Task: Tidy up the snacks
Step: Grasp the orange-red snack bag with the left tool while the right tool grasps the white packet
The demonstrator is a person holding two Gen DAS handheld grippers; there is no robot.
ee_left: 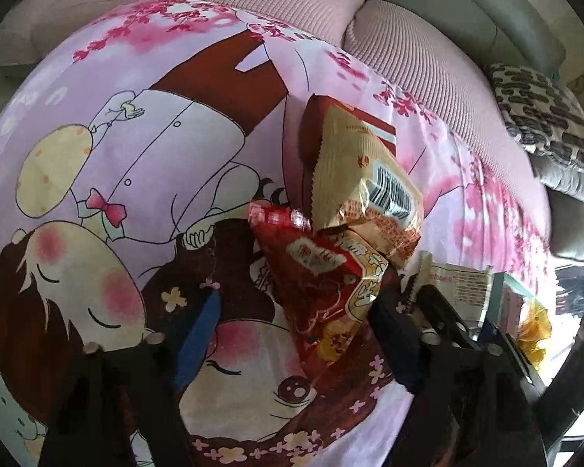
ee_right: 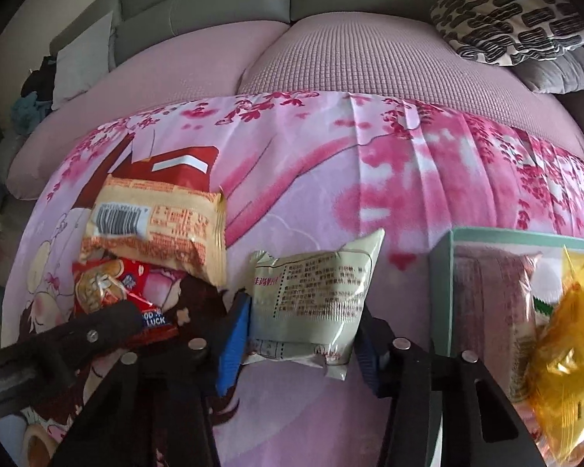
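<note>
A red snack packet (ee_left: 323,284) lies on the pink cartoon cloth between my left gripper's (ee_left: 299,323) wide-open fingers, the right finger near its edge. A tan packet with a barcode (ee_left: 366,183) lies just beyond it, also in the right wrist view (ee_right: 155,229). My right gripper (ee_right: 303,327) has its blue-padded fingers on both sides of a pale green packet (ee_right: 311,292) and appears closed on it. The red packet (ee_right: 113,292) shows at left, under the left gripper's black finger.
A teal-rimmed clear box (ee_right: 444,292) at the right holds a pink packet and a yellow wrapper (ee_right: 568,334). The cloth (ee_right: 331,179) covers a pink sofa seat. A black-and-white patterned cushion (ee_right: 506,19) sits at the back right.
</note>
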